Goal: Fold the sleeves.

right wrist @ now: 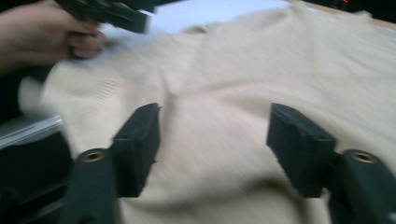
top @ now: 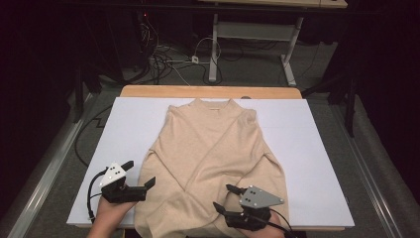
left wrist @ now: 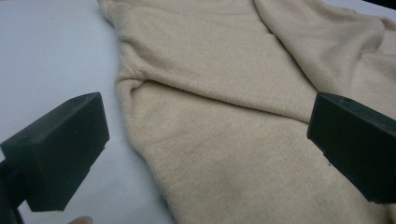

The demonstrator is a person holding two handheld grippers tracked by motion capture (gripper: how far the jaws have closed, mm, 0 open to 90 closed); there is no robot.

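A beige sweater (top: 213,148) lies flat on the white board (top: 312,148), neck at the far side and both sleeves folded across its front. My left gripper (top: 140,172) hovers at the sweater's near left edge with its jaws wide apart; in the left gripper view (left wrist: 205,126) only sweater cloth (left wrist: 224,116) and white board lie beneath them. My right gripper (top: 223,196) is over the near right part of the sweater, open. In the blurred right gripper view (right wrist: 215,128) nothing is pinched between its jaws, and the sweater (right wrist: 243,79) spreads below.
The white board rests on a wooden table (top: 208,91). Beyond it, cables (top: 168,62) lie on the grey floor beside a white desk frame (top: 257,34). The person's left hand (right wrist: 42,32) appears at the upper left of the right gripper view.
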